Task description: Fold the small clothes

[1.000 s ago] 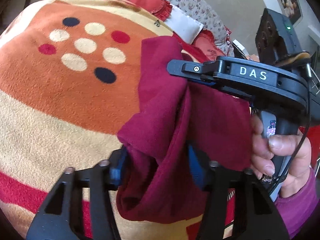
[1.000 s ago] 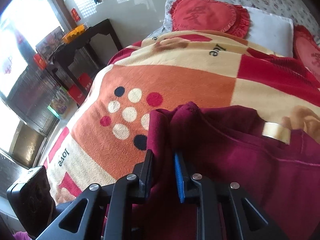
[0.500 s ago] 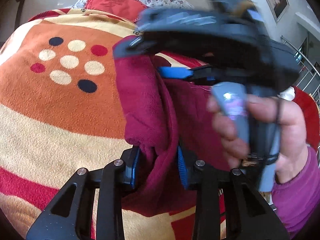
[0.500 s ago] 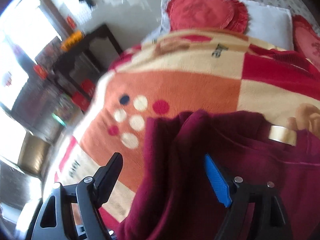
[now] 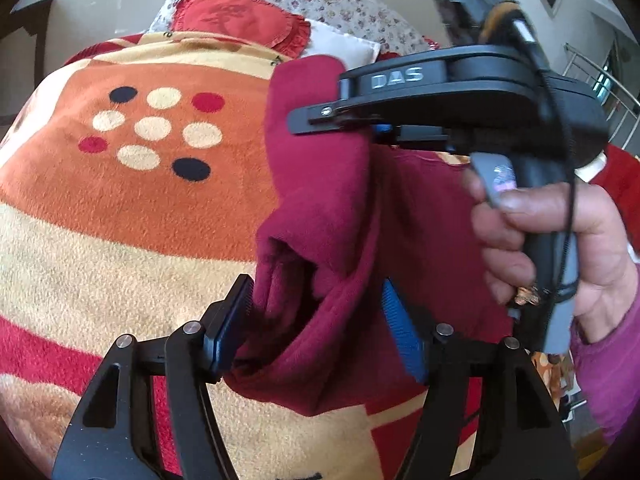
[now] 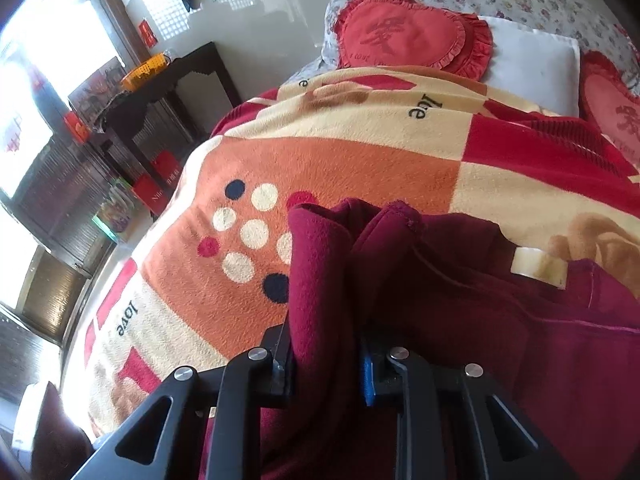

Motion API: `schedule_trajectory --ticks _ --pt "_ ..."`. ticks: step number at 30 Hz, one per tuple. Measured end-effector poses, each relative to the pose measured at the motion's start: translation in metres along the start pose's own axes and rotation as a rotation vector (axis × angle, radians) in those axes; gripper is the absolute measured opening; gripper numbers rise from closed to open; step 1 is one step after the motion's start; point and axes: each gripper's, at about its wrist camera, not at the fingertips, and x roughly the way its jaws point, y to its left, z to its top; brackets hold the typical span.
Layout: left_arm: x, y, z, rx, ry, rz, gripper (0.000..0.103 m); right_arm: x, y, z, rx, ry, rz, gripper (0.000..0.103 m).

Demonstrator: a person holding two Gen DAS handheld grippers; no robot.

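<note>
A maroon fleece garment (image 5: 328, 200) lies bunched on a patterned orange, cream and red blanket (image 5: 120, 220). Its lower fold hangs loosely between the pads of my left gripper (image 5: 316, 292), whose jaws are opening and no longer squeeze it. Just above, my right gripper (image 5: 298, 124), held by a hand (image 5: 560, 240), pinches the garment's upper edge. In the right wrist view the right gripper (image 6: 324, 344) is closing, its pads pressed on a raised fold of the garment (image 6: 460, 320). A beige tag (image 6: 540, 268) shows on the cloth.
Red heart cushions (image 6: 412, 32) and a white pillow (image 6: 532, 64) lie at the head of the bed. A dark side table (image 6: 160, 92) with an orange basket stands beside the bed at left. The blanket's dotted orange panel (image 6: 320, 168) is bare.
My left jaws tightened on the lower fold, then spread apart. My right gripper opened wide and has shut again on a fold of the garment's upper edge.
</note>
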Motion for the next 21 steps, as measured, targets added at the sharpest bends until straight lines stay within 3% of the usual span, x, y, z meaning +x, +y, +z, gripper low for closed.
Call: schedule_trajectory --ticks 3,5,8,13,21 --pt "0.005 0.003 0.006 -0.026 0.023 -0.016 0.061 -0.005 -0.003 -0.004 0.012 -0.012 0.007 0.023" --pt "0.003 -0.002 0.007 -0.011 0.033 -0.031 0.038 -0.008 -0.005 -0.006 0.019 -0.021 0.013 0.022" --pt "-0.001 -0.016 0.009 0.037 0.039 -0.034 0.03 -0.017 -0.01 -0.01 0.026 -0.041 0.022 0.022" --pt "-0.009 -0.048 0.022 0.099 0.035 -0.049 0.028 -0.044 -0.028 -0.014 0.05 -0.09 0.043 0.022" --pt "-0.007 -0.119 0.044 0.203 0.03 -0.138 0.024 -0.105 -0.075 -0.023 0.096 -0.179 0.029 0.02"
